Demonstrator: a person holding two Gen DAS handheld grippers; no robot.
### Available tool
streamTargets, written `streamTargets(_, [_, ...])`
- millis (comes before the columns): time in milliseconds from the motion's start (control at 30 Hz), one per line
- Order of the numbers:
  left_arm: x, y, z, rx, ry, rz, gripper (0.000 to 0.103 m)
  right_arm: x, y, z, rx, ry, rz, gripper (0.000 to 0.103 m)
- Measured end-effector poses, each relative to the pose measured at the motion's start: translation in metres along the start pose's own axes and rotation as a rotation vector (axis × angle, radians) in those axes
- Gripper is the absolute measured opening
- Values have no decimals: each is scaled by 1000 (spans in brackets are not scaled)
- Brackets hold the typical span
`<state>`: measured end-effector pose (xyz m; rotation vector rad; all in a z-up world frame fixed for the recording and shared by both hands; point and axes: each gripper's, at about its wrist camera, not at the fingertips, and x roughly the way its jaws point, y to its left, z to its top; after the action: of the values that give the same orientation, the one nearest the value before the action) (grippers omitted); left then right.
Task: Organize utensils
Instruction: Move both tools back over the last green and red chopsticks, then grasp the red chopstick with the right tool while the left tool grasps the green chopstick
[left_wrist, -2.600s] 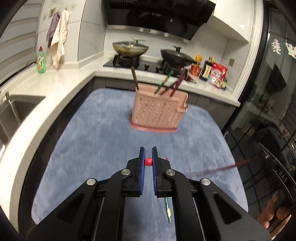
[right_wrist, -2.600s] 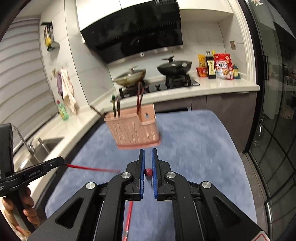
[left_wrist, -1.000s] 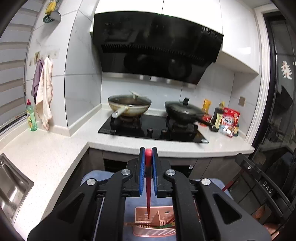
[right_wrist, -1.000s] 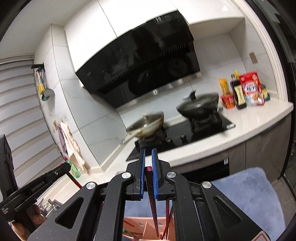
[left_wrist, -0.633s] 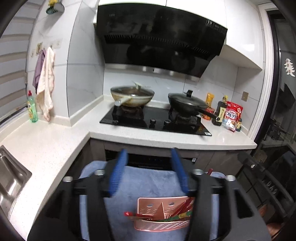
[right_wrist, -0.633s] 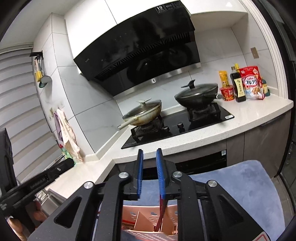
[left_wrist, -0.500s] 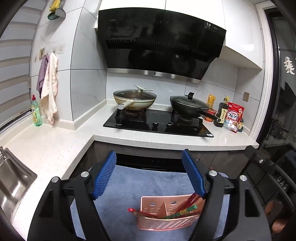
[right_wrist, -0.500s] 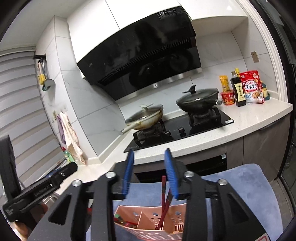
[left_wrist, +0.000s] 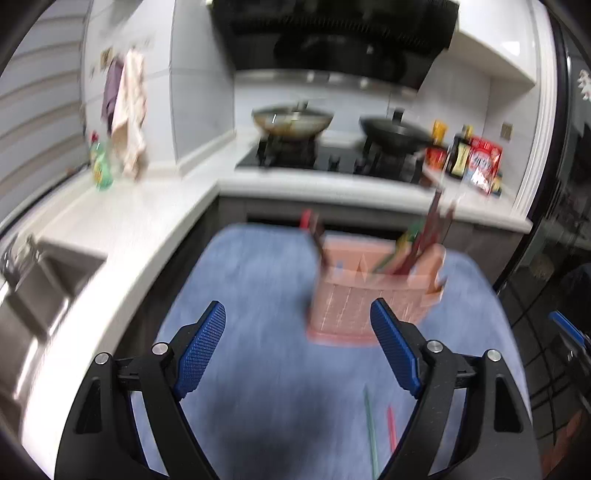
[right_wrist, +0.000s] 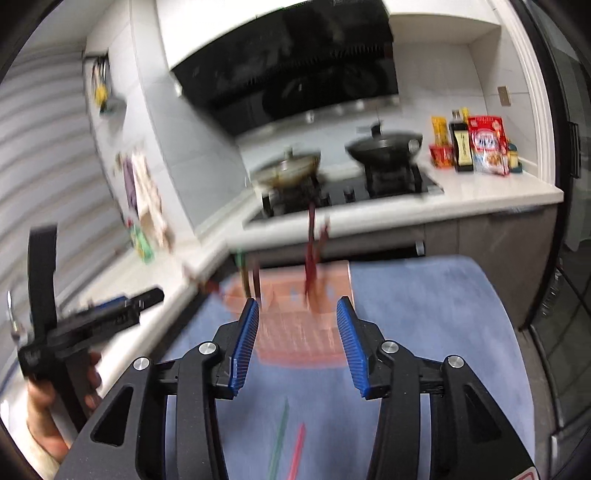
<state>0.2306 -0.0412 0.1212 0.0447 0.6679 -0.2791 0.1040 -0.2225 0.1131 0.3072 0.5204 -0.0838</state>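
A pink slotted utensil basket stands on the blue mat and holds several red, dark and green chopsticks upright. It also shows in the right wrist view. A green chopstick and a red chopstick lie on the mat in front of it; in the right wrist view the green one and the red one lie below my jaws. My left gripper is open and empty. My right gripper is open and empty. Both views are blurred.
A white counter with a sink runs along the left. A hob with a wok and a black pan is behind the mat. Bottles and packets stand at the back right.
Both grippers opened and let their chopsticks drop into the basket. Both have since tilted down and pulled back, so the mat and the two loose chopsticks have come into view.
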Motion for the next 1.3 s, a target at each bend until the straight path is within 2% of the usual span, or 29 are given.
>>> streamTargets(267, [-11,8,-98,0,110,48,77,-17,4,-106,-27,160,-61,44])
streamTargets(433, [-12,11,-147,-29,185,58,77,-20,19,-161,-67,246,-71,44])
streamTargets(600, [-10,11,-179,-36,242,75,77,-17,29,-199,-63,308,-45,44])
streamTargets(800, [-15,10,-197,-28,262,80,77,-15,41,-220,-80,327,-40,39])
streamTargets(933, [-14,10,-204,-31,279,85,77,-11,45,-225,-93,331,-47,32])
streamTargets(1000, [-14,11,-205,-38,286,82,77,-7,44,-228,-91,340,-53,28])
streamTargets(1067, [-13,12,-207,-40,293,85,77,-5,42,-231,-85,349,-59,17])
streamTargets(1300, [-13,9,-210,-36,303,68,77,-5,33,-231,-50,329,-77,7])
